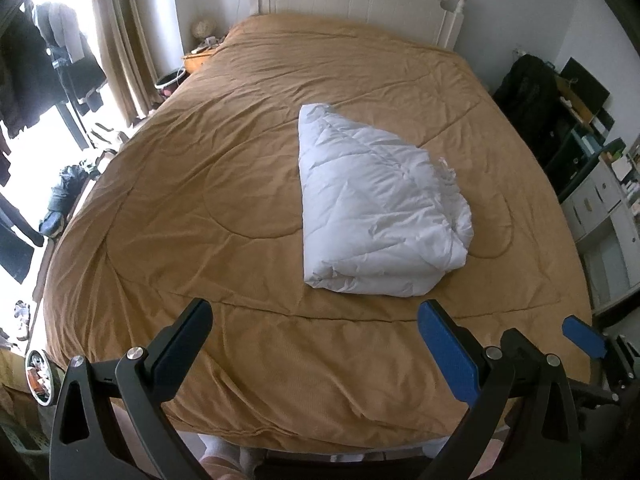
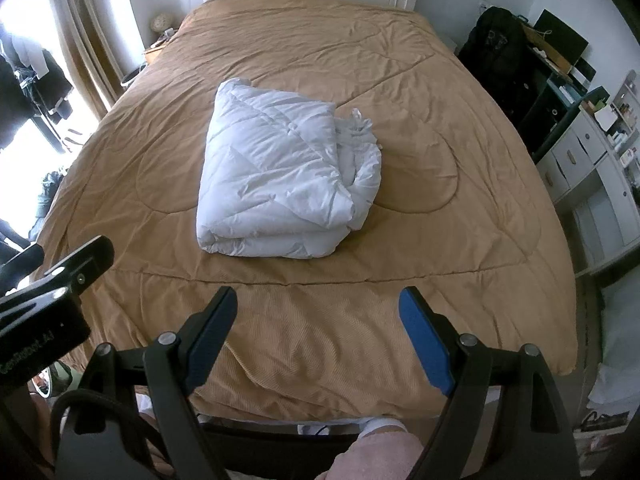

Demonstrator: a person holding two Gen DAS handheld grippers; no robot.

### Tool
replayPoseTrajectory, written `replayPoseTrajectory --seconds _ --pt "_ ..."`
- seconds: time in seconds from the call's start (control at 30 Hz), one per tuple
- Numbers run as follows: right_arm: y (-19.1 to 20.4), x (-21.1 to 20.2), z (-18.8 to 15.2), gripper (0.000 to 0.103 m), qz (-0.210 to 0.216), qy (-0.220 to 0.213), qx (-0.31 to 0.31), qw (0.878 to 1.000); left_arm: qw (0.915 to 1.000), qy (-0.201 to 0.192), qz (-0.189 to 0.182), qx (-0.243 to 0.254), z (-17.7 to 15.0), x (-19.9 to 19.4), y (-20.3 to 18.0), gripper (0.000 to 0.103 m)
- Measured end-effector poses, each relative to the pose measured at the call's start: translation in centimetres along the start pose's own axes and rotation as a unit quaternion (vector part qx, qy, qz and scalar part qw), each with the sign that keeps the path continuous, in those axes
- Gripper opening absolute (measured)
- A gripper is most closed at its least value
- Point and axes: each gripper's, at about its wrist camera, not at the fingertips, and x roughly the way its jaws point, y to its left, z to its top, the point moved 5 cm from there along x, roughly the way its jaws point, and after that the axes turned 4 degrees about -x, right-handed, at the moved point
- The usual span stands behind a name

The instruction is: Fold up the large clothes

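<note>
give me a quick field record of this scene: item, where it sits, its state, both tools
item: white quilted padded bundle
location: middle of the tan quilted bedspread
state: folded into a thick stack, right side loose and rumpled
left tool: open, empty, above the foot of the bed
right tool: open, empty, short of the bundle
contact: neither tool touches the bundle

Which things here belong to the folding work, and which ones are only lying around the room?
Belongs to the job:
white folded quilt, on the brown bedspread
left gripper, open, holding nothing
right gripper, open, holding nothing

Only lying about:
black backpack right of the bed
white drawers
curtain
round lamp on the bedside table
</note>
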Motion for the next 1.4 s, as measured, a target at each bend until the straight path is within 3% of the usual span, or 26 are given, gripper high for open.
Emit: replayPoseTrajectory --seconds 1.4 --pt "0.01 0.66 -0.56 0.083 0.007 0.017 0.001 1.0 0.9999 0.012 -0.001 0.0 -0.29 0.4 -0.25 0.102"
